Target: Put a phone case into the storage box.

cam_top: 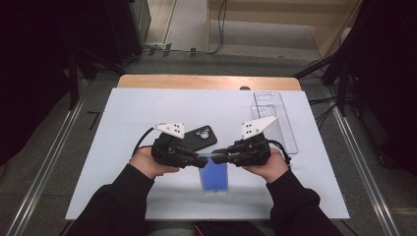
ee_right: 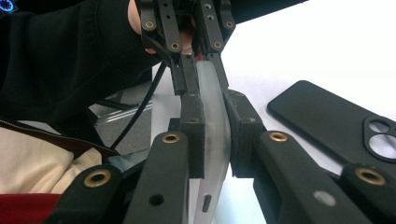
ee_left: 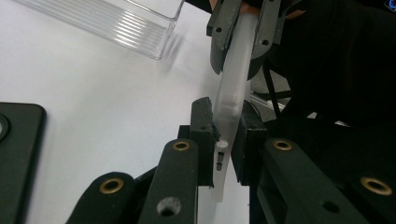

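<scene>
Near the front edge of the white table sheet (cam_top: 147, 108), a smartphone with a blue screen inside a translucent, frosted soft-plastic case (cam_top: 214, 177) is held between the two grippers, each clamped on the upper end of that case from its own side. The left gripper (cam_top: 196, 160) is seen with its jaws nearly closed on the thin case rim (ee_left: 223, 140), and the right gripper (cam_top: 219, 158) is likewise pinched on the opposite stretch of the rim (ee_right: 212, 126), so that very little gap remains in either pair. This symmetrical two-sided hold is judged to serve either seating the phone in the case or peeling the case away from it; which of the two cannot be told. The rim is gripped rather than the screen, presumably because the flexible edge is the part that must be bent. A black rigid phone case with a camera cut-out (cam_top: 199, 137) lies flat just behind the left gripper, untouched. A clear rectangular ribbed plastic tray (cam_top: 275, 120) lies at the right rear of the sheet, well apart from the work, and nothing can be made out in it.
</scene>
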Motion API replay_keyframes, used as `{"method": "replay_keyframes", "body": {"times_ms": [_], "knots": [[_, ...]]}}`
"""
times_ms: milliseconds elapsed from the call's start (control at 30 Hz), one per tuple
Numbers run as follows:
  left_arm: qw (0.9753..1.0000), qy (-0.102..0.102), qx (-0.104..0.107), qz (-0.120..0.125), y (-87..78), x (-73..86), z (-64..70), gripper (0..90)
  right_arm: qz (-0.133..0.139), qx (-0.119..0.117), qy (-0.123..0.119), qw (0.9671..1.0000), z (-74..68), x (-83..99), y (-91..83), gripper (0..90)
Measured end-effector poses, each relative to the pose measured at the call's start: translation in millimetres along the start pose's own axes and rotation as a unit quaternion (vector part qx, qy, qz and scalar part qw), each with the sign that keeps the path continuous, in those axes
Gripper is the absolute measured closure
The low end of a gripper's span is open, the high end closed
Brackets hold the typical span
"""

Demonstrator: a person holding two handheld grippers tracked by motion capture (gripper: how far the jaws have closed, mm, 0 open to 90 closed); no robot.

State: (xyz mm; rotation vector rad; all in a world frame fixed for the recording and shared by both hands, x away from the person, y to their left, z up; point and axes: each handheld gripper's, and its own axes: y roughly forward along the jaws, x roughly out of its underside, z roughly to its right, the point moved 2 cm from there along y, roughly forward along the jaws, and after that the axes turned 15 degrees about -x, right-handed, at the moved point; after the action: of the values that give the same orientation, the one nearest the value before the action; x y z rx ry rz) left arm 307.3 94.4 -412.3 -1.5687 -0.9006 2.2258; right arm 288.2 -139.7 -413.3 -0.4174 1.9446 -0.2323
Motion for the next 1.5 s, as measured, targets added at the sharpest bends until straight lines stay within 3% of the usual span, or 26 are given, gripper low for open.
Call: {"method": "replay_keyframes", "body": {"times_ms": [167, 300, 367, 467, 633, 833, 1067, 1167, 1200, 1267, 1333, 1500], "knots": [[0.9999, -0.01, -0.004, -0.004, -0.2, -0.5, -0.6, 81.3, 0.004, -0.002, 0.005, 1.0, 0.4, 0.0, -0.3, 75.1], [0.9998, -0.019, -0.01, -0.005, -2.0, -0.7, -2.7, 81.4, 0.022, -0.012, 0.01, 0.9996, 1.3, 0.7, -3.0, 64.4], [0.9996, -0.025, -0.013, -0.004, -4.1, -1.0, -3.9, 81.3, 0.036, 0.003, 0.008, 0.9993, 1.2, 0.3, -5.3, 53.8], [0.999, -0.038, -0.023, -0.004, -7.6, -1.4, -6.2, 81.3, 0.054, 0.029, 0.01, 0.9981, 1.2, 0.3, -8.9, 44.9], [0.9967, -0.066, -0.046, -0.006, -14.1, -1.8, -10.7, 81.2, 0.053, 0.066, 0.026, 0.9961, 2.9, 2.5, -10.6, 34.5], [0.9891, -0.118, -0.087, -0.011, -18.6, -2.3, -18.8, 81.0, 0.053, 0.1, 0.039, 0.9928, 6.6, 6.3, -8.2, 27.2], [0.9793, -0.143, -0.142, 0.011, -25.2, -2.7, -23.5, 80.9, 0.068, 0.132, 0.057, 0.9872, 10.7, 11.4, -6.2, 19.6], [0.9756, -0.154, -0.155, 0.021, -26.5, -3.0, -24.0, 80.9, 0.061, 0.17, 0.061, 0.9818, 11.7, 12.3, -3.0, 0.0], [0.9741, -0.158, -0.16, 0.02, -26.4, -3.1, -23.9, 80.9, 0.056, 0.188, 0.062, 0.9787, 12.2, 12.6, -2.0, 0.0], [0.9713, -0.162, -0.173, 0.019, -26.0, -3.6, -23.2, 80.9, 0.073, 0.196, 0.066, 0.9756, 11.9, 13.6, 0.3, 0.0], [0.9696, -0.164, -0.181, 0.018, -25.7, -4.1, -22.2, 80.9, 0.082, 0.199, 0.08, 0.9734, 10.9, 13.9, 3.0, 0.0], [0.9657, -0.171, -0.195, 0.019, -25.4, -5.1, -20.7, 80.8, 0.076, 0.233, 0.093, 0.9649, 8.1, 13.1, 12.5, 0.0]]}}
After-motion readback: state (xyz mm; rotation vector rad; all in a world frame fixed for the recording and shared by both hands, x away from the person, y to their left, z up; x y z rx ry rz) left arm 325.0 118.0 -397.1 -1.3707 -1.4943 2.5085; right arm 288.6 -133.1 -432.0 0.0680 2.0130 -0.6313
